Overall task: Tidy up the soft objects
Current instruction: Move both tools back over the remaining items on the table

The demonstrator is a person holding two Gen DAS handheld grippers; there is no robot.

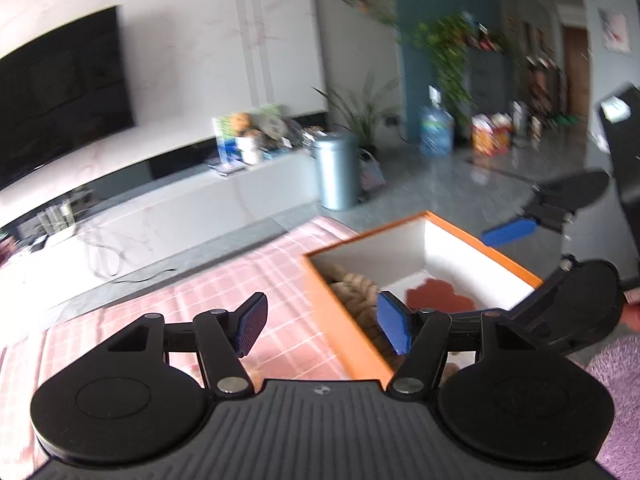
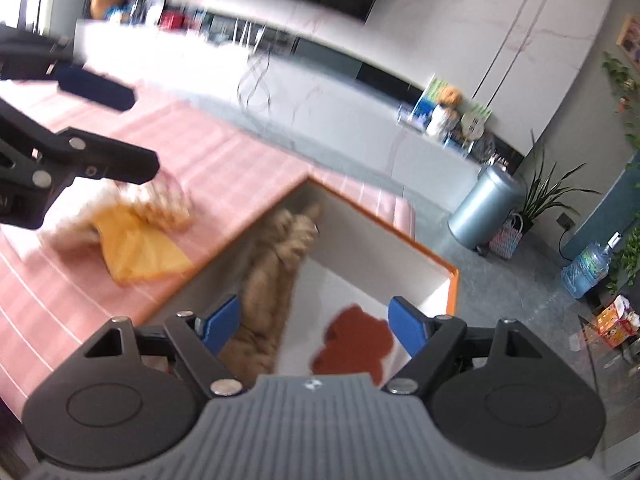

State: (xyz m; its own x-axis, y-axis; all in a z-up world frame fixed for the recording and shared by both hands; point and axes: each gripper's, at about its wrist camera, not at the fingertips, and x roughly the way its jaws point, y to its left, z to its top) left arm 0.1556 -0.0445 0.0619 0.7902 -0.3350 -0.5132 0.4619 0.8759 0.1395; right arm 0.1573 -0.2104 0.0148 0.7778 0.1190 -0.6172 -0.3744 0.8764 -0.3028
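Both grippers empty, fingers apart, above the box.
Left gripper (image 1: 322, 324) and right gripper (image 2: 316, 326) hold nothing; tan plush (image 2: 276, 276) lies in the box (image 2: 454, 280); the yellow toy (image 2: 140, 248) on the table looks soft, light: pinch a fold.

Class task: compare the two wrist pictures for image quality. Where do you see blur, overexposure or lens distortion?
Left wrist view: plants at top right smear with motion blur, and fisheye bends the television. Right wrist view: the yellow soft item on the pink cloth is blurred, the cloth's far end washes out to white, and the orange box rim looks skewed.
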